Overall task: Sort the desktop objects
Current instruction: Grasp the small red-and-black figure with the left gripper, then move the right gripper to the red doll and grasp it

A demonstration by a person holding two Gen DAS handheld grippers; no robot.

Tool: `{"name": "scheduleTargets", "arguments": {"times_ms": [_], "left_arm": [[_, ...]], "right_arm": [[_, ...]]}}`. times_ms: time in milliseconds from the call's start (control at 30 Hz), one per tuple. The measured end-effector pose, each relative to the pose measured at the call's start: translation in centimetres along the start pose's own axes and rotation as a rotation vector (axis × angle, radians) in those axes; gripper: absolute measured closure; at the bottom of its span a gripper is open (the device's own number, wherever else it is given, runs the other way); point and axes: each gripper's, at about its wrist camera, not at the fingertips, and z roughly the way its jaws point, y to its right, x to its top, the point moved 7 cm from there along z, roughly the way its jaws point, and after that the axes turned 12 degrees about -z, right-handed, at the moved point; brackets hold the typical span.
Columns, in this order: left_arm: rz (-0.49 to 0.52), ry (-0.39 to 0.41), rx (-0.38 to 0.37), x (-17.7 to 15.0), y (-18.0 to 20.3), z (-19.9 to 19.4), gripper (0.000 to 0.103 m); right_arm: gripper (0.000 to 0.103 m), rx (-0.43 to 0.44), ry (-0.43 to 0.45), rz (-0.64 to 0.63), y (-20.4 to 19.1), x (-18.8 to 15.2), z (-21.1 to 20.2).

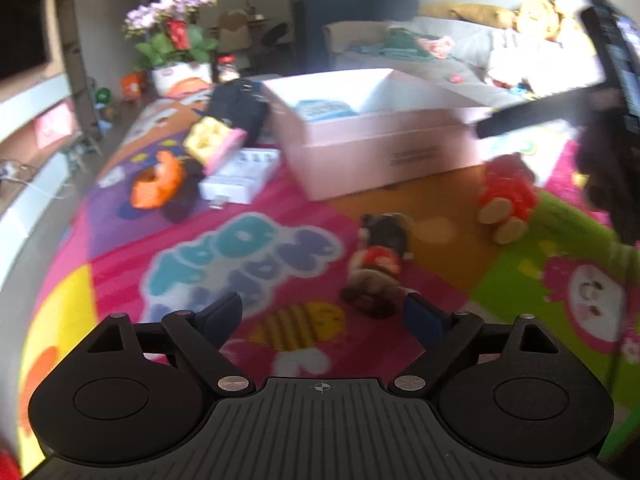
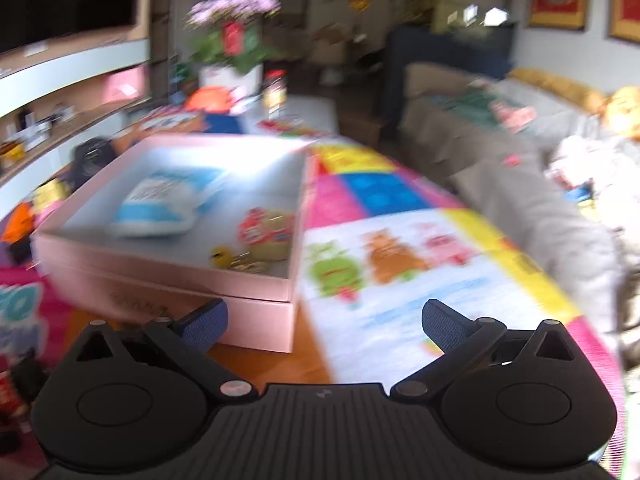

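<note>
A bright play mat [image 1: 120,264] covers the floor, with open mat in front of both claws. The pale pink box [image 1: 360,140] sits mid-mat, top open, a blue-and-white packet [image 2: 160,204] inside and small toys at its near right corner. The brown plush toy [image 1: 380,264] lies just ahead of the left claw [image 1: 324,316], released and empty. The right claw [image 2: 324,324] is likewise spread, empty, by the box's near corner.
</note>
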Motion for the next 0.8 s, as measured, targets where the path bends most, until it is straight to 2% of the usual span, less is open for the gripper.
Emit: {"name": "scheduleTargets", "arguments": {"times_ms": [200,267,367,433,533,700,800], "left_arm": [[-0.072,0.062,0.149,1.7,-2.7,0.4,0.008],[-0.108,0.063,0.109,2.2,-2.9,0.2,0.008],[-0.1,0.038,-0.002,2.3,-1.3,-0.2,0.007],[-0.094,0.003,-0.077,2.1,0.3,-0.1,0.007],[-0.148,-0.068,-0.155,2.0,2.2,0.8,0.007],[-0.138,-0.075,-0.153,2.5,4.2,2.7,0.007],[-0.11,-0.05,-0.111,3.1,4.6,4.2,0.01]], "right_arm": [[0.0,0.13,0.045,0.09,0.8,-3.2,-4.0],[0.0,0.153,0.04,0.109,0.7,-4.5,-5.2],[0.0,0.169,0.044,0.132,0.7,-6.3,-6.7],[0.0,0.195,0.031,0.139,0.3,-7.2,-7.0],[0.0,0.208,-0.005,0.129,-0.8,-8.2,-6.4],[0.0,0.212,-0.001,0.108,-1.5,-8.3,-6.5],[0.0,0.215,0.006,0.124,-1.3,-8.4,-6.7]]}}
